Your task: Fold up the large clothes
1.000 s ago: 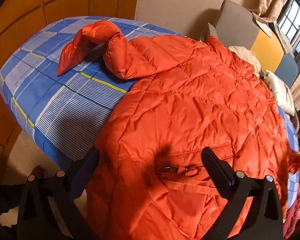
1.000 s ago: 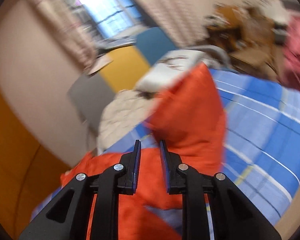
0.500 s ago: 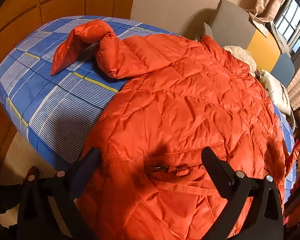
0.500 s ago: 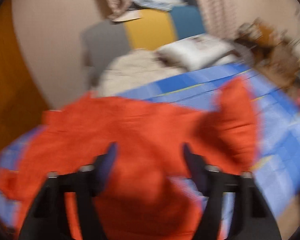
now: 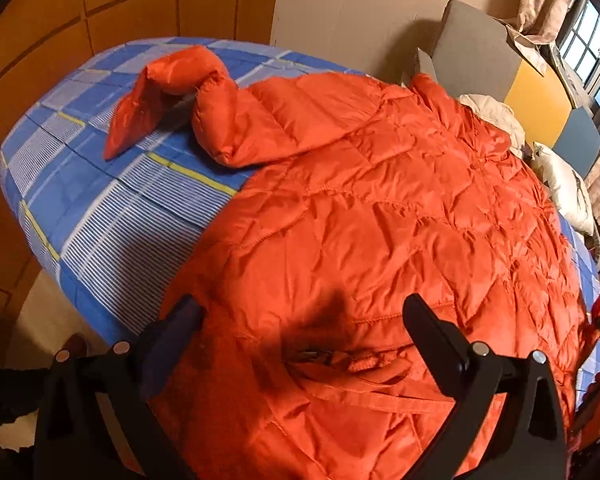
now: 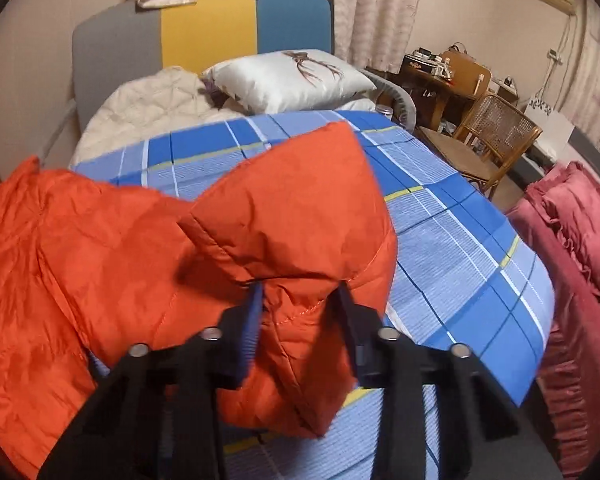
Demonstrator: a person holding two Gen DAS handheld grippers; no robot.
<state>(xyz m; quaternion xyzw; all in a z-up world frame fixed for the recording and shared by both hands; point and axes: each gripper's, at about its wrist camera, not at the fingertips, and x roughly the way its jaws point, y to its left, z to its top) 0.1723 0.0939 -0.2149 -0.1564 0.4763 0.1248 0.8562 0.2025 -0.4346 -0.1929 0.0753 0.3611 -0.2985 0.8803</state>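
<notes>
Broadly, an orange quilted jacket (image 5: 380,216) is spread back-up across a bed (image 5: 112,208) covered in a blue checked sheet, which gives a flat base for folding. At the far left, one sleeve (image 5: 172,92) is seen lying bent back on the sheet, not yet drawn in over the body. Nearer, the left gripper (image 5: 304,316) is held low over the hem end of the jacket, angled down along it, with its jaws wide apart and nothing between them; it is judged to be placed there to take the hem or pin it. Further right, the other sleeve (image 6: 300,216) is seen lifted clear of the sheet and puffed up in a peak. It is held by the right gripper (image 6: 300,300), whose jaws are part closed and clamped on a bunch of the sleeve's padded cloth. That gripper is tilted slightly upward, toward the pillow (image 6: 284,76) at the head of the bed, so the sleeve can likely be carried inward across the jacket.
</notes>
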